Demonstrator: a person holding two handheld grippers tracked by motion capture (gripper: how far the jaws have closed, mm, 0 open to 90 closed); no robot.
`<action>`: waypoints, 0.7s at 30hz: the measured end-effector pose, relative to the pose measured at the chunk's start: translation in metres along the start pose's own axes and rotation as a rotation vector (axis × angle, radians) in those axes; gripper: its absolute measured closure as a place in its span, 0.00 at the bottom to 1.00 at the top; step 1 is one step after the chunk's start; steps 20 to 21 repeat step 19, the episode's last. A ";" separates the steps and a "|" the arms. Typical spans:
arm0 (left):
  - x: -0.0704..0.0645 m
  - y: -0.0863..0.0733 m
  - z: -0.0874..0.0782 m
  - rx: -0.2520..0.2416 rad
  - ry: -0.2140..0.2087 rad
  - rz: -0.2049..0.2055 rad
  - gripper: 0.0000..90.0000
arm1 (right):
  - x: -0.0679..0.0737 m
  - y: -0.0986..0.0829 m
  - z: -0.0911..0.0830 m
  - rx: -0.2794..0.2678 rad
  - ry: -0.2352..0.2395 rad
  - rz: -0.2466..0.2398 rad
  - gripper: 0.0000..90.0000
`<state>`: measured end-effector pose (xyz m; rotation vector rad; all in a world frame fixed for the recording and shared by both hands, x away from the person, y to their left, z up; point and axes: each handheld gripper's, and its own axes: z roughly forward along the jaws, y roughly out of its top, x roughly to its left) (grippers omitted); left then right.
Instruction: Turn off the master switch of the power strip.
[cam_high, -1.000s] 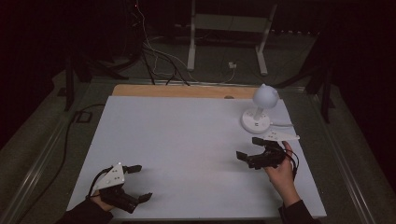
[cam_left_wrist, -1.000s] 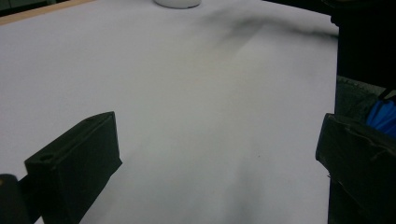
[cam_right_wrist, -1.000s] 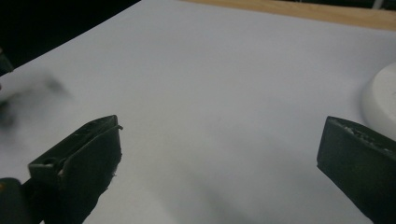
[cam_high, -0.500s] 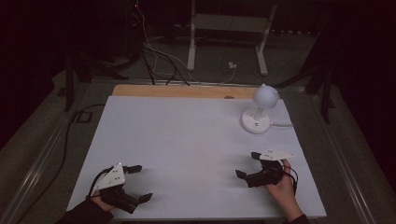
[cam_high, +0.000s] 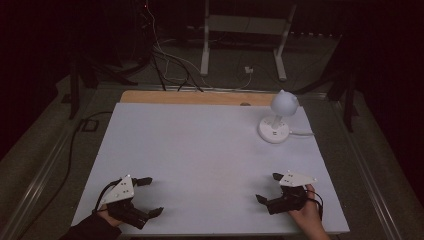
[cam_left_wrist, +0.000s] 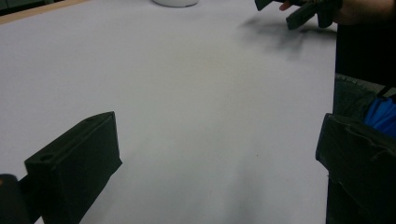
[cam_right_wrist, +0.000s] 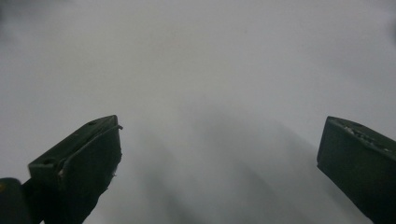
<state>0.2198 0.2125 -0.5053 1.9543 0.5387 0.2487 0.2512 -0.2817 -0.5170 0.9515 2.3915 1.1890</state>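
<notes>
My left gripper (cam_high: 151, 196) rests open near the front left corner of the white table (cam_high: 200, 150), with nothing between its jaws. My right gripper (cam_high: 268, 188) is open too, low over the table near the front right, held by a hand. In the left gripper view my own gripper (cam_left_wrist: 219, 163) has its jaws wide apart over bare white surface, and the right gripper (cam_left_wrist: 308, 10) shows at the top right. The right gripper view has its gripper (cam_right_wrist: 219, 154) spread wide over plain table.
A small white lamp (cam_high: 280, 117) with a round, eared head stands on a disc base at the back right, its cable trailing right. A wooden strip (cam_high: 190, 97) runs along the far edge. Cables and a metal stand lie on the floor beyond.
My right gripper has drawn back from beside the lamp toward the table's front edge. The left gripper has stayed put.
</notes>
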 end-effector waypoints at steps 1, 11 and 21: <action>0.000 0.000 0.000 0.000 0.001 0.000 0.00 | 0.000 0.000 0.000 0.000 0.000 0.000 0.00; 0.000 0.000 0.001 0.001 -0.001 -0.002 0.00 | -0.008 -0.014 -0.006 0.018 -0.011 0.016 0.00; 0.000 0.000 0.001 0.002 -0.001 -0.004 0.00 | -0.014 -0.014 -0.005 0.024 0.008 0.019 0.00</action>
